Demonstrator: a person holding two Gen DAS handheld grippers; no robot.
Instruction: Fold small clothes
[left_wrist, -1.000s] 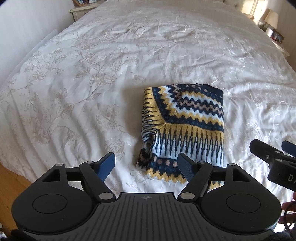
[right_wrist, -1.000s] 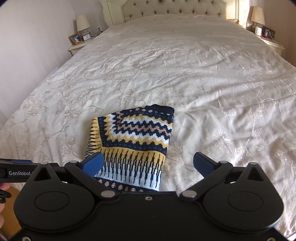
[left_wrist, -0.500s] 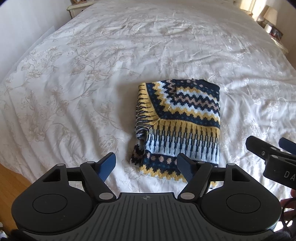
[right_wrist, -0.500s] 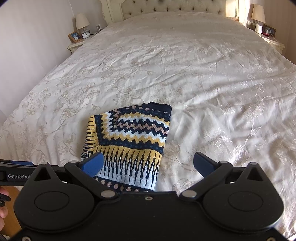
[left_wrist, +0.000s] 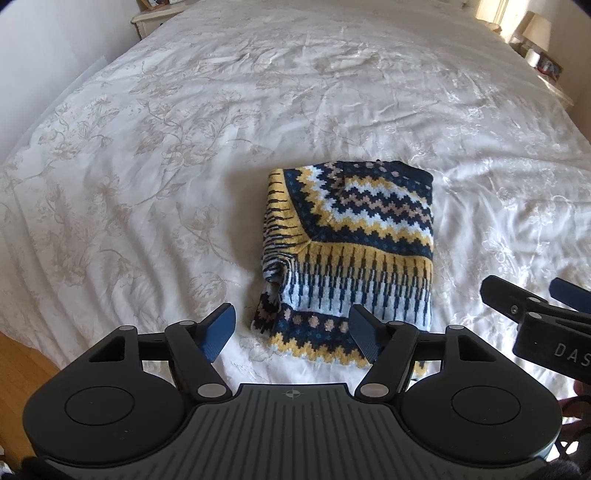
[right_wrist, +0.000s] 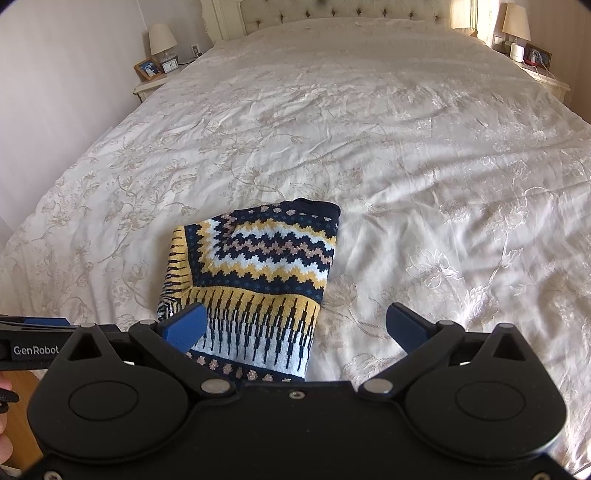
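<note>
A folded knit sweater (left_wrist: 351, 251) in navy, yellow and white zigzag bands lies flat on the white bedspread (left_wrist: 184, 129), near the bed's front edge. My left gripper (left_wrist: 291, 334) hovers above the sweater's near hem with its jaws apart and closing; nothing is pressed between its pads. In the right wrist view the sweater (right_wrist: 258, 273) sits left of centre. My right gripper (right_wrist: 295, 325) stands open above its near right corner, gripping nothing. The right gripper's fingers (left_wrist: 517, 299) show at the right edge of the left wrist view.
The bedspread (right_wrist: 406, 147) stretches back to a tufted headboard (right_wrist: 340, 11). A nightstand (right_wrist: 151, 83) with a lamp, a clock and a photo frame stands at the left, another lamp (right_wrist: 515, 26) at the right. Wooden floor (left_wrist: 18, 365) shows at the lower left.
The left wrist view has shifted slightly, so the sweater sits a bit lower and further left in it. The left jaws have narrowed a little. The right gripper has stayed put.
</note>
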